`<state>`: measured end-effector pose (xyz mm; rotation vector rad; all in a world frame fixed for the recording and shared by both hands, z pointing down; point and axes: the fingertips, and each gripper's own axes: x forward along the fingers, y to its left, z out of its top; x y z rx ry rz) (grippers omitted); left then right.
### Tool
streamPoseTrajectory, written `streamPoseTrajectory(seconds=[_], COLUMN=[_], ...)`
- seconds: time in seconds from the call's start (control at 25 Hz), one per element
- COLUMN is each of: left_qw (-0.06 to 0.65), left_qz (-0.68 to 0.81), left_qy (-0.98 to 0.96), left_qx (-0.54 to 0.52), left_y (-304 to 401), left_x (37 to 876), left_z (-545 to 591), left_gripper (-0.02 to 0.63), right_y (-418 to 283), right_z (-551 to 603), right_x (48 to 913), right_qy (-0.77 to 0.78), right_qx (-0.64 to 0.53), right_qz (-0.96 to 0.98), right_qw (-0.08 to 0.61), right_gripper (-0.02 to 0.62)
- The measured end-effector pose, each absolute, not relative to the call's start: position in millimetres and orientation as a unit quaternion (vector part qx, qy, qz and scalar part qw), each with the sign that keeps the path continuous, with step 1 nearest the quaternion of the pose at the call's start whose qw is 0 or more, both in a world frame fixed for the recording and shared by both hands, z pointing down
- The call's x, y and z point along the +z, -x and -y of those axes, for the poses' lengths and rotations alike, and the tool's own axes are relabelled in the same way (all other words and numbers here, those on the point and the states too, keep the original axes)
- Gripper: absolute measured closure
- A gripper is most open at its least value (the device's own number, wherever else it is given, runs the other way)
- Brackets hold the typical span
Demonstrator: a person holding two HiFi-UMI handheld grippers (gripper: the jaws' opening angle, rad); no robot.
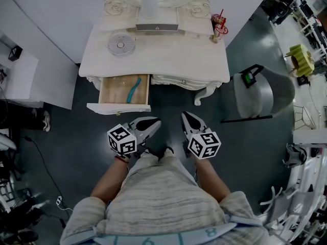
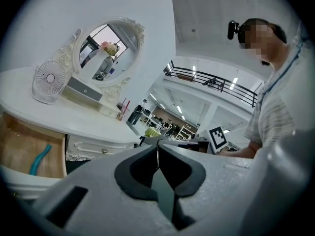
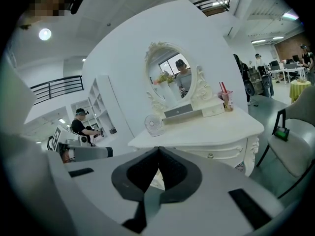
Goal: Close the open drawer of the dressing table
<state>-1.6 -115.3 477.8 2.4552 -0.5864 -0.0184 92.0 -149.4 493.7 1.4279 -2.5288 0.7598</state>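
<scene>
Closed tip to tip on nothing: left gripper [image 1: 152,122] and right gripper [image 1: 188,118], both hanging near the drawer [image 1: 118,107] without touching it. Pulled well out under the front left edge of the dressing table [image 1: 168,55], 1 teal item [image 1: 134,90] inside. Seemingly the approach step. Next, likely: set closed tips against the front panel and push straight in.

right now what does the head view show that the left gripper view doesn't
Head view only: the left gripper and right gripper side by side from above, short of the drawer. Left gripper view only: its jaws shut on nothing, the whole mirror, a railing. Both: the open drawer with a teal thing in it, the fan, the cup.
</scene>
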Motion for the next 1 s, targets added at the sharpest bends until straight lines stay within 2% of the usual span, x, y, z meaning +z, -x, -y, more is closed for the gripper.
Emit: streamPoseTrajectory(seconds=[1.0], left_qw=[0.294], left_qz=[0.227], left_qy=[-0.928], left_qx=[-0.008], left_y=[5], left_x=[471], left_z=[107], left_gripper=[0.589], right_y=[-85], right_z=[135], right_x=[487], right_qy=[-0.463], right_qx=[0.249], right_qz=[0.847], right_qw=[0.074], right_gripper=[0.586])
